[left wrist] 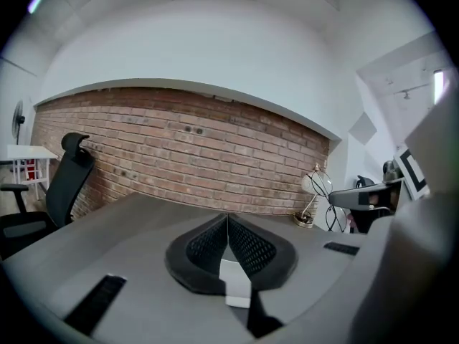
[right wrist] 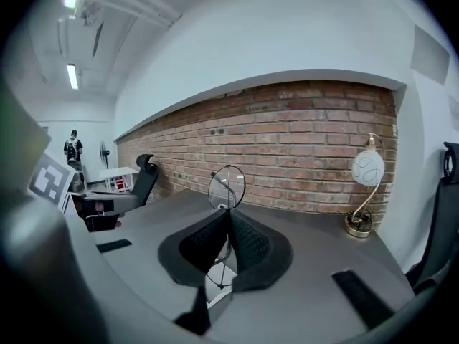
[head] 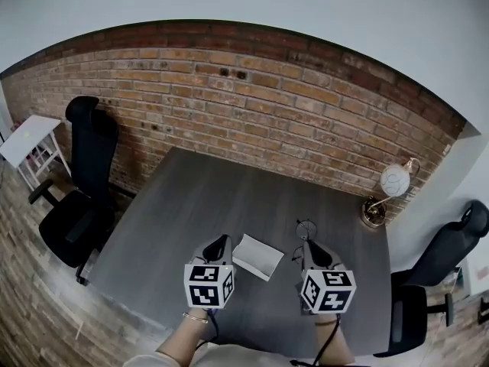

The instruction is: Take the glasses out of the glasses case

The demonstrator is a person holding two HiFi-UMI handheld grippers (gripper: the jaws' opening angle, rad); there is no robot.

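As you stand at the near edge of the grey table (head: 191, 205), you hold both grippers side by side above it. A lamp (head: 393, 183) with a round white shade stands at the far right corner, by the brick wall (head: 252, 105). The white glasses case (head: 257, 256) lies flat near the near edge, between the grippers. It is just beside your left gripper (left wrist: 228, 224), whose jaws are pressed together on nothing. Your right gripper (right wrist: 226, 221) is clamped on the glasses (right wrist: 226, 186), which are out of the case and held upright, with one round lens above the jaws and the other below.
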